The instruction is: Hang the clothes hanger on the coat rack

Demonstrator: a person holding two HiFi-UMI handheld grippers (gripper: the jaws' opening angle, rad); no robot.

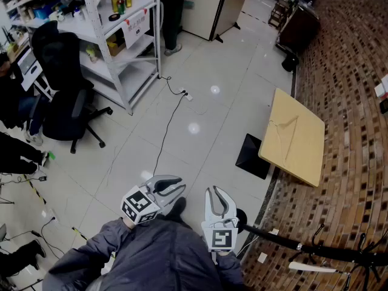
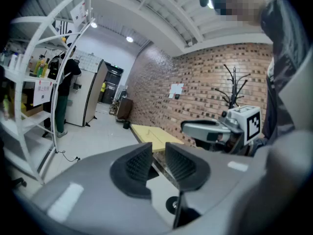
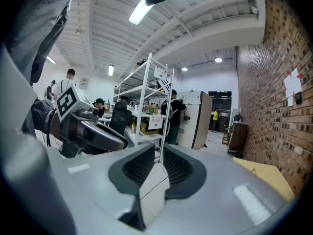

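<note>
Two grippers on my list, both empty: the left gripper [image 1: 176, 188] and the right gripper [image 1: 216, 191] sit low in the head view, held close to the body, each with its jaws drawn nearly together and only floor showing through the slit. One hanger [image 1: 285, 129], which I can make out only as a faint thin outline lying flat on the yellow table [image 1: 303, 159] against the brick wall [image 1: 351, 102]; I cannot settle its long axis or which way the hook faces from here. One coat rack [image 1: 303, 245], a black pole with branching hooks, standing by the same wall on my right, between me and the table. Relation that matters: the hanger lies ahead and to the right of both grippers, well apart from them, and the right gripper is the nearer, so I judge the pickup falls to that hand. Both grippers point past the table, not at it, so I would have to turn right and step in before any grasp.
</note>
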